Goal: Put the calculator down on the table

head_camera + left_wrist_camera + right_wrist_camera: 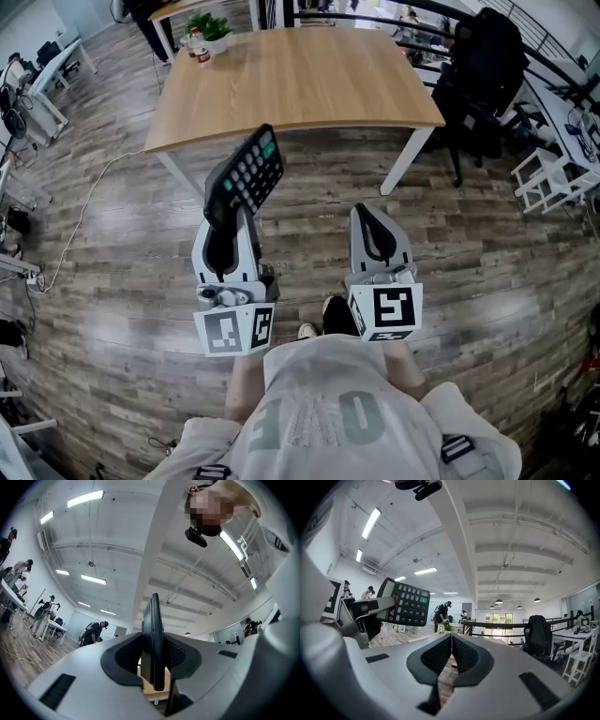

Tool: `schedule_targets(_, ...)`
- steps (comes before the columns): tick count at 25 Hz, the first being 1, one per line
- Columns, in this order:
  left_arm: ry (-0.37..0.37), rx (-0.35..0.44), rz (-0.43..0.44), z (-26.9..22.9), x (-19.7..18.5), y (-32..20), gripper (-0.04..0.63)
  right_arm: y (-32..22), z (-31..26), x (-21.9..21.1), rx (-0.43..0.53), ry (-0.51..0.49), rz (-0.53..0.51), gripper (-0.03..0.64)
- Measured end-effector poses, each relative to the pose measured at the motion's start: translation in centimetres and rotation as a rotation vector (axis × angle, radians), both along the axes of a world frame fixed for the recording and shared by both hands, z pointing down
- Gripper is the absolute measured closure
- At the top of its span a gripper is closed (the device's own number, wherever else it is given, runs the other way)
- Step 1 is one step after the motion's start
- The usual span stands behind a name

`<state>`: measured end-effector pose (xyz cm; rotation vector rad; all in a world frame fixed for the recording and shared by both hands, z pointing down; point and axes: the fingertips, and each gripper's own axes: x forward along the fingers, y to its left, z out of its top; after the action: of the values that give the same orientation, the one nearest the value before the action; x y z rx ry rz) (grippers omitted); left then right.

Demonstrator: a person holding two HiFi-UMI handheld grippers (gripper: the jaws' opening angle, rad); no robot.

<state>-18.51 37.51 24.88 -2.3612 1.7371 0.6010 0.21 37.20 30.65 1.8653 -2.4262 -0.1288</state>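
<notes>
A black calculator [246,176] with grey keys and green ones is clamped by its lower end in my left gripper [228,217]. It tilts up and forward over the wood floor, short of the near edge of the light wooden table [309,75]. In the left gripper view the calculator [153,639] stands edge-on between the pads, which press on both its faces. My right gripper [373,214] is beside it on the right, shut with nothing in it; its pads meet [451,641]. The right gripper view shows the calculator's [407,603] key face at the left.
A potted plant [211,28] and small cans stand on the table's far left corner. A black office chair with a jacket [483,66] is right of the table, with white stools [553,178] beyond. A cable [84,216] runs across the floor at left.
</notes>
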Motion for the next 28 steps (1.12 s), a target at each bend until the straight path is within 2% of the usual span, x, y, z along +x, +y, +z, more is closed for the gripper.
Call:
schedule_targets(5,0.004,0.016,0.011,0.1,-0.7,-1.3,0.485,-1.4,0.6,0.0,0.003,-0.031,0.011,0.597)
schedule_targets(10,0.024,0.023,0.011,0.9,-0.7,-5.1,0.485,-5.8,0.9,0.5,0.024,-0.061,0.001,0.597)
schedule_targets(14,0.04,0.036,-0.003,1.3,-0.8,-9.5,0.485,-11.3,1.4,0.9,0.029,-0.054,-0.012,0.597)
schedule_targets(19,0.022,0.067,-0.042,0.5,-0.7,-15.6,0.485,-18.8,1.6,1.5,0.019,-0.051,-0.031,0.597)
schedule_targets(23,0.037,0.065,-0.058,-0.4,0.0,-22.1,0.485,-26.0,0.6,2.2,0.005,-0.041,-0.054,0.597)
schedule_targets(28,0.062,0.071,-0.079,-0.6,0.4,-27.6,0.485,-31.8,0.4,2.0,-0.001,-0.011,-0.097,0.597)
